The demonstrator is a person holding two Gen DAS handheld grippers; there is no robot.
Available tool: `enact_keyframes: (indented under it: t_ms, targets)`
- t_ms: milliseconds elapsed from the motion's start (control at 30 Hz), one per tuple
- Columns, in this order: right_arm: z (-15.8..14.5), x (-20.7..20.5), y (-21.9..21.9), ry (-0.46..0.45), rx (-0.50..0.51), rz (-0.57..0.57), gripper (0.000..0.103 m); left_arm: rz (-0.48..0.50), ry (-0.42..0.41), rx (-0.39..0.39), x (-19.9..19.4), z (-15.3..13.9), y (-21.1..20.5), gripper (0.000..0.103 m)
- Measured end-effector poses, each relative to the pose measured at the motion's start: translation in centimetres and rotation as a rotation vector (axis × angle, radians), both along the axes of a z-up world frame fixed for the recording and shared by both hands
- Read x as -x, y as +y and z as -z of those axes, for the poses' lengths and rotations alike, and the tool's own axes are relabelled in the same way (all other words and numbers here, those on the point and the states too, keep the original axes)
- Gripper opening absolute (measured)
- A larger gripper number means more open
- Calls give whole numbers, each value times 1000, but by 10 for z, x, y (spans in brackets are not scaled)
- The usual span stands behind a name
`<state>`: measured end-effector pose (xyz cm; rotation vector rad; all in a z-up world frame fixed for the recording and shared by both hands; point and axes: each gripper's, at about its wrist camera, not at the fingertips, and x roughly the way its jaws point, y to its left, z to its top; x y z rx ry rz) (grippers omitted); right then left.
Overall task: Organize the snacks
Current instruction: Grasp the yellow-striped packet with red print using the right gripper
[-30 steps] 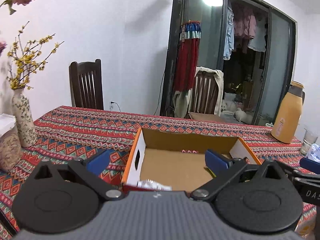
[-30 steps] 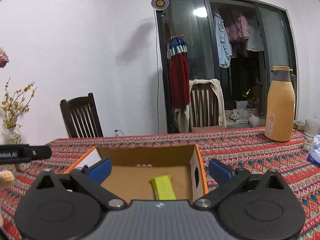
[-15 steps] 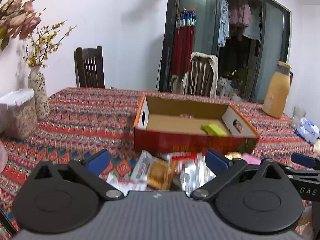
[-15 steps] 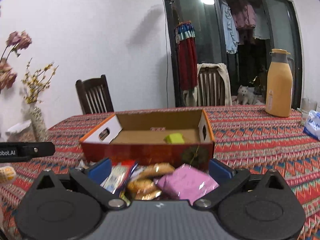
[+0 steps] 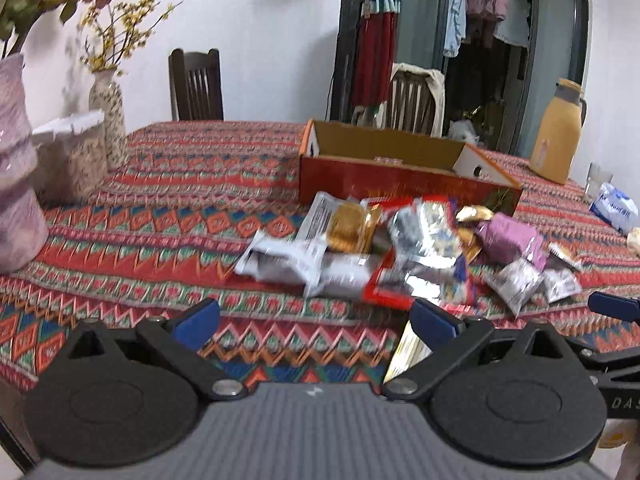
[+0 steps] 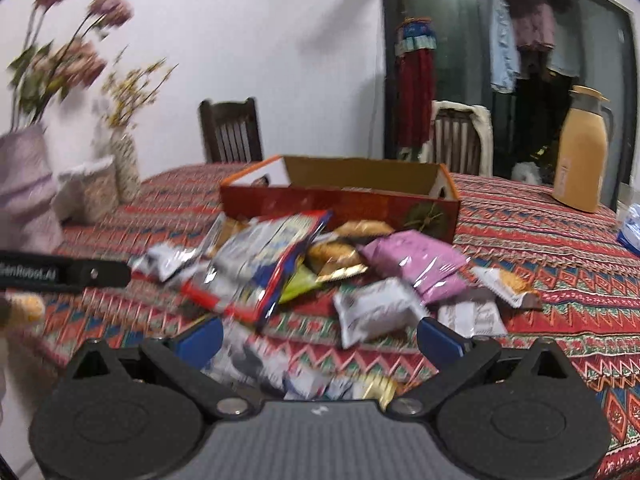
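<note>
An open red cardboard box stands on the patterned tablecloth; it also shows in the right wrist view. In front of it lies a pile of wrapped snacks: a red-edged silver bag, a pink packet, white packets, a golden pastry pack. My left gripper is open and empty, held low in front of the pile. My right gripper is open and empty over the pile's near edge, with small packets below it.
A pink vase, a speckled vase and a lidded jar stand at the left. An orange thermos and a blue-white pack are at the right. Chairs stand behind the table.
Both grippers have pulled back from above the box toward the near table edge. The box has receded and the snack pile has come into view. Both stay open.
</note>
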<state>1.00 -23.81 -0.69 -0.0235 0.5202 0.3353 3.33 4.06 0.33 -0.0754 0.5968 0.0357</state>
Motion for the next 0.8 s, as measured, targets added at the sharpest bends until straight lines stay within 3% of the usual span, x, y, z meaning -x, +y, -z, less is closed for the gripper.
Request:
enact_keyframes:
  t_ms: [167, 367, 500, 633, 800]
  targets:
    - [13, -3, 13, 53, 22, -50, 103, 27, 47, 3, 6, 15, -2, 103]
    - [19, -12, 38, 43, 127, -151, 103, 40, 43, 10, 17, 18, 0, 103]
    - [26, -26, 47, 95, 168, -227, 103, 29, 44, 17, 16, 18, 3, 103]
    - [33, -32, 37, 142, 84, -236, 103, 21, 58, 22, 14, 21, 7, 103]
    - [35, -25, 33, 125, 79, -225, 101, 10, 63, 25, 14, 22, 9, 103]
